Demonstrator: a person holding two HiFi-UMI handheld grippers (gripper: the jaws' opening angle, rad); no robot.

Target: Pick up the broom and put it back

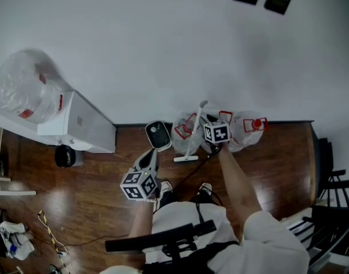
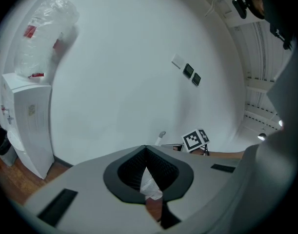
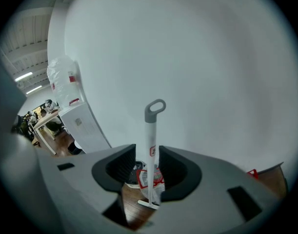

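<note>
Though illegible, red label [image 3: 152, 151] on broom [image 3: 149, 128]

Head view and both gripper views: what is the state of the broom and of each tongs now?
broom, upright at the wall, head on the floor, not gripped.
right tongs, open; the broom handle shows between the jaws, pads not pressing on it.
left tongs, shut, holding nothing.
</note>
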